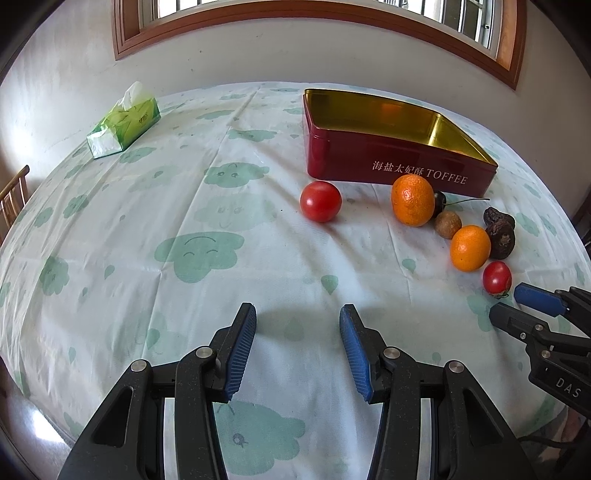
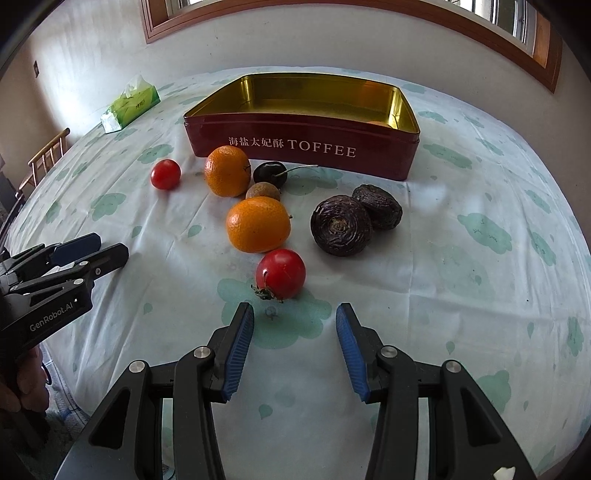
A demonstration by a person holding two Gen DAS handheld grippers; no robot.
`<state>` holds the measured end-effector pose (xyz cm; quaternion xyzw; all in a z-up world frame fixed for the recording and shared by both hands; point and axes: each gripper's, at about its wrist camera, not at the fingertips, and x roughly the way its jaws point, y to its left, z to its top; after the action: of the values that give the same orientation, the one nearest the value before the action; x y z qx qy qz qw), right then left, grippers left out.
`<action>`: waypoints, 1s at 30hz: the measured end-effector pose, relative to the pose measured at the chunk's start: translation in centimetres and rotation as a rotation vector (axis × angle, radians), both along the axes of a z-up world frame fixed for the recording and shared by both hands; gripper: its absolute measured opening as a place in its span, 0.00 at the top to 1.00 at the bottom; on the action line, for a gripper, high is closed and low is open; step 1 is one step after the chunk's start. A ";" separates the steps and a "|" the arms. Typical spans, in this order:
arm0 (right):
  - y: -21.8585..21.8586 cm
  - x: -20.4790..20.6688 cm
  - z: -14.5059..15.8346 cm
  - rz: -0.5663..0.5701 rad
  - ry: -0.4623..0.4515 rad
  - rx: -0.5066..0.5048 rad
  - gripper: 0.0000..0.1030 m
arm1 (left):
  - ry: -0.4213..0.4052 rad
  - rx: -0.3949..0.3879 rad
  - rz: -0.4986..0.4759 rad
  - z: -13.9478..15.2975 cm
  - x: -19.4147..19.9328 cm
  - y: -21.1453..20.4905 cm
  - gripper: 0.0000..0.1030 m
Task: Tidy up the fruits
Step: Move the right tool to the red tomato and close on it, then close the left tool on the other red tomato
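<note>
Cloud-printed cloth (image 1: 147, 236) covers the table under a wood-framed window (image 2: 332, 11), with a green tissue box (image 1: 123, 123) at the far left and a red toffee tin (image 2: 303, 140) standing open near the far edge. We hold the left gripper (image 1: 297, 314) and the right gripper (image 2: 294, 314) low over the cloth, both with jaws spread and gripping nothing. Loose in front of the tin lie two oranges (image 2: 258, 224), two tomatoes (image 2: 281, 274), a dark cherry (image 2: 270, 174), a small brown fruit (image 2: 263, 192) and two wrinkled dark fruits (image 2: 340, 225); the nearer tomato sits just ahead of our right gripper.
</note>
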<state>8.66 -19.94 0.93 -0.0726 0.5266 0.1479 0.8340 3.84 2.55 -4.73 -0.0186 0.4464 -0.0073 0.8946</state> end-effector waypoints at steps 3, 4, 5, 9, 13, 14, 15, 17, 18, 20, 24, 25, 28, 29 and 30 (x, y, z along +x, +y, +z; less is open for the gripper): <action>0.3 0.4 -0.1 -0.002 -0.007 -0.001 0.58 | -0.003 0.005 -0.002 0.0 0.2 0.1 0.53; 0.4 0.6 -0.1 -0.004 -0.009 -0.001 0.59 | -0.005 0.007 -0.004 0.0 0.3 0.1 0.53; 0.4 0.7 -0.1 -0.006 -0.011 -0.001 0.59 | -0.006 0.010 -0.005 0.0 0.5 0.1 0.53; 0.5 1.2 -0.2 -0.012 -0.019 0.000 0.59 | -0.016 0.015 -0.012 0.0 1.0 0.4 0.53; 0.8 1.4 -0.3 -0.005 -0.025 -0.011 0.59 | -0.018 0.018 -0.020 0.0 1.5 0.4 0.53; 0.8 1.4 -0.3 -0.003 -0.027 -0.014 0.60 | -0.020 0.019 -0.022 0.0 1.6 0.3 0.53; 0.9 1.4 -0.3 -0.001 -0.029 -0.017 0.60 | -0.021 0.020 -0.024 0.0 1.7 0.3 0.53; 0.8 1.3 -0.3 0.001 -0.031 -0.014 0.63 | -0.024 0.019 -0.027 0.0 2.0 0.3 0.53; 0.8 1.4 -0.3 0.003 -0.032 -0.015 0.63 | -0.025 0.018 -0.028 0.0 2.1 0.3 0.53; 0.7 1.4 -0.3 0.002 -0.035 -0.016 0.65 | -0.028 0.019 -0.031 0.0 2.4 0.3 0.53; 0.5 1.3 -0.3 -0.003 -0.039 -0.017 0.70 | -0.035 0.019 -0.036 0.0 2.9 0.2 0.53; 0.5 1.3 -0.3 -0.004 -0.040 -0.018 0.71 | -0.036 0.017 -0.039 0.0 3.1 0.1 0.53; 0.3 1.3 -0.3 -0.008 -0.042 -0.018 0.73 | -0.041 0.017 -0.048 0.0 3.5 0.0 0.53; 0.3 1.3 -0.3 -0.009 -0.042 -0.016 0.74 | -0.042 0.015 -0.052 -0.1 3.6 -0.1 0.53; 0.3 1.3 -0.3 -0.010 -0.043 -0.015 0.74 | -0.041 0.011 -0.053 -0.1 3.8 -0.1 0.53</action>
<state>9.92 -19.67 0.64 -0.0794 0.5100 0.1381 0.8453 7.61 2.45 -4.80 -0.0015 0.4281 -0.0289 0.9033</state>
